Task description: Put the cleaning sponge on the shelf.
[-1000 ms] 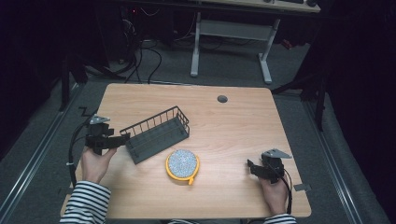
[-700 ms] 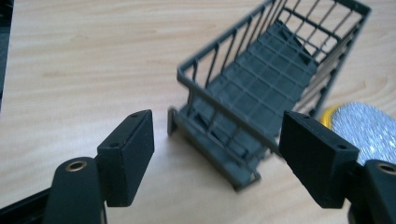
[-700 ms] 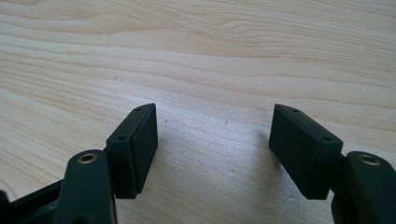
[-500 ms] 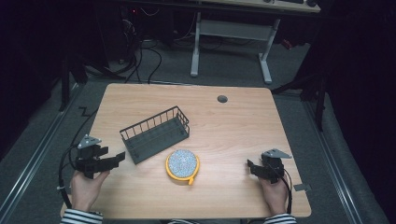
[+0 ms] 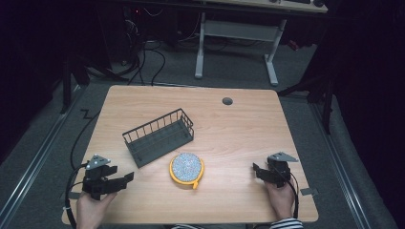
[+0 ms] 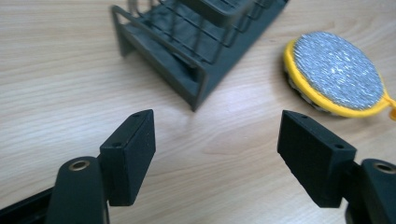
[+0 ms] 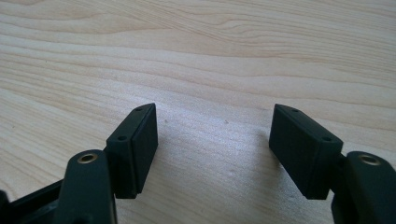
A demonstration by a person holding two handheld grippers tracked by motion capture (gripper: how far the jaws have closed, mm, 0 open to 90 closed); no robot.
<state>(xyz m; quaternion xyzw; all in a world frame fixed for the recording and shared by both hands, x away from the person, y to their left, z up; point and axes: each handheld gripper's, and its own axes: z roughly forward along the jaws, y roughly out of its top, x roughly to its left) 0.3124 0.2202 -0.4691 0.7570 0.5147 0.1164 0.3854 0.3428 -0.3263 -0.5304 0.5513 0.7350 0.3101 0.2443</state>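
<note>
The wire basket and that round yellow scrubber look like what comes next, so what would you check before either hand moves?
1. Left gripper open, nothing between its fingers: ok.
2. Right gripper open, nothing held: ok.
3. Wire basket upright on the table: ok.
4. Scrubber lying flat beside the basket, apart from both grippers: ok.
5. Bare wood between left gripper and scrubber: ok.
6. Basket empty: cannot tell for sure; nothing shows inside.

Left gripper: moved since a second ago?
Yes. The left gripper has pulled back from the wire basket's left end toward the table's near left corner; the basket itself stayed put.
</note>
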